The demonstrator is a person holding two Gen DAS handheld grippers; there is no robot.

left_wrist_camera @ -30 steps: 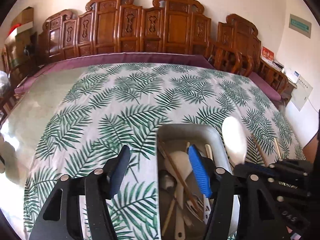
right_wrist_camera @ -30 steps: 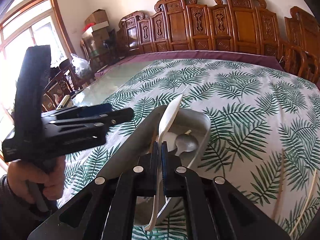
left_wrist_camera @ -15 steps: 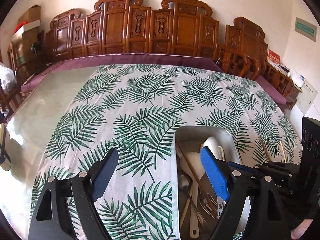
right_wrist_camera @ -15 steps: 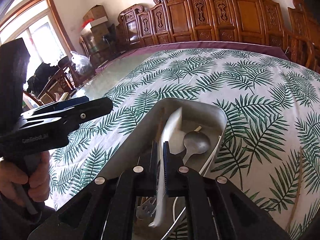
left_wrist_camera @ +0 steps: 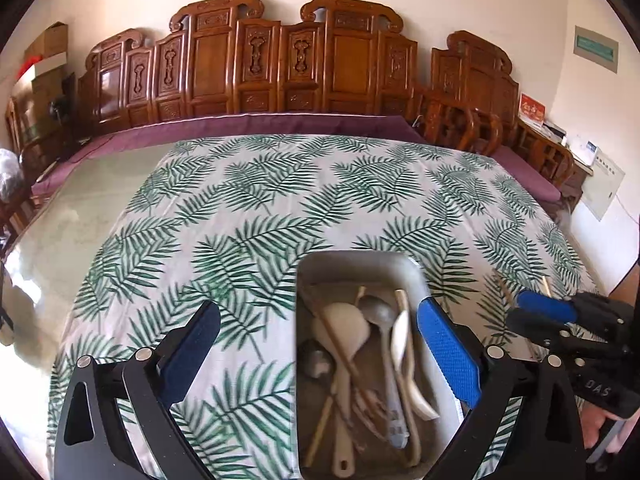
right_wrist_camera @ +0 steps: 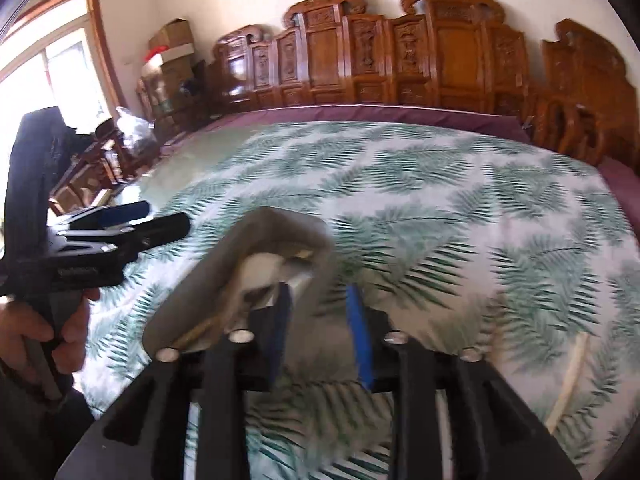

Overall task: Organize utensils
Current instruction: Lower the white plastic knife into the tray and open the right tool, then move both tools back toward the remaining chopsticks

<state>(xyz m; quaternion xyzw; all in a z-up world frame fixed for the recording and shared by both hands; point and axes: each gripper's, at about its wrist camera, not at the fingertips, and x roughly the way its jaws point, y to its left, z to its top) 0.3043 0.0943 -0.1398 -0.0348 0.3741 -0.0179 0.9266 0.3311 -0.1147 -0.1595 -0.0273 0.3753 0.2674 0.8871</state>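
A grey metal tray [left_wrist_camera: 360, 260] lies on the leaf-print cloth and holds several utensils: white spoons [left_wrist_camera: 400, 340], a metal spoon [left_wrist_camera: 376, 308], chopsticks and a fork. My left gripper [left_wrist_camera: 320, 344] hovers over the tray's near end, its jaws opening wide with nothing gripped. My right gripper [right_wrist_camera: 320, 324] sits at the tray's [right_wrist_camera: 276, 224] near right corner, its jaws opening. No utensil is between them; only the blurred tray wall shows behind. From the left wrist, the right gripper [left_wrist_camera: 548, 312] is just right of the tray.
Loose chopsticks [left_wrist_camera: 504, 288] lie on the cloth to the right of the tray, and one pale stick [right_wrist_camera: 572, 376] lies near the right gripper. A hand [right_wrist_camera: 40, 328] holds the left gripper [right_wrist_camera: 160, 224]. Carved wooden chairs [left_wrist_camera: 280, 68] line the table's far side.
The right gripper let the white spoon go into the tray, opened, and drew back to the right. The left gripper's jaws spread wider and it shifted slightly.
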